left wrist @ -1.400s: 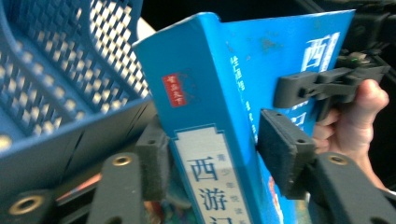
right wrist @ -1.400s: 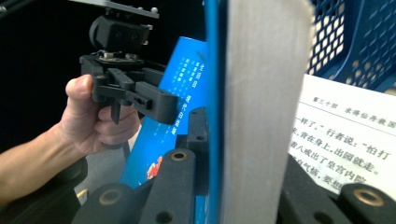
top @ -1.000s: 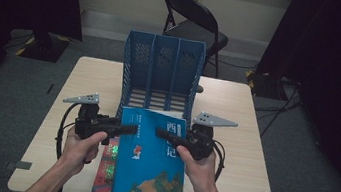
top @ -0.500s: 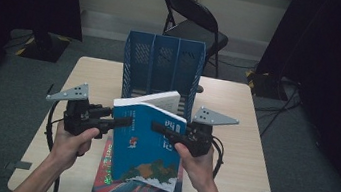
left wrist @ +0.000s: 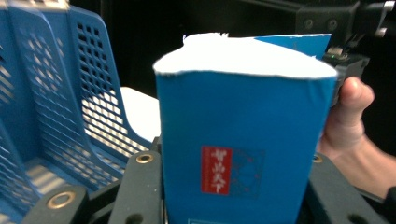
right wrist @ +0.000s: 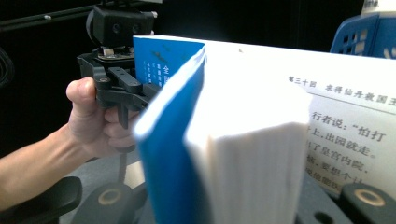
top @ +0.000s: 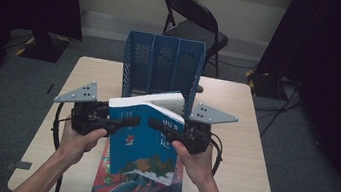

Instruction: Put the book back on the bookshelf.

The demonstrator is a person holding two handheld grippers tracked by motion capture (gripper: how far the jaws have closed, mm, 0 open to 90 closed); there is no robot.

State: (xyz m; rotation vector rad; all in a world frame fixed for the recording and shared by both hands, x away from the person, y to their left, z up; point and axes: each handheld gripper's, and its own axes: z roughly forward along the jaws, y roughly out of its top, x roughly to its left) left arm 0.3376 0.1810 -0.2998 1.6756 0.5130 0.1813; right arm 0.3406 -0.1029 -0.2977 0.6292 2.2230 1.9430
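A thick blue book is raised off a stack and tilted steeply, its white page edge toward the blue file rack. My left gripper clamps its left side and my right gripper its right side. In the left gripper view the book's spine sits between the black jaws of the left gripper, which have just been closing on it. In the right gripper view the right gripper is shut on the book, whose front cover gapes slightly from the pages.
A red-covered book lies flat on the wooden table under the lifted one. The three-slot rack stands just behind the book's top edge. A black folding chair stands beyond the table. Dark curtains hang at both sides.
The blue book went from lying flat on the stack to standing steeply tilted, its page edge raised toward the rack. Both hands rose with it, the left one more.
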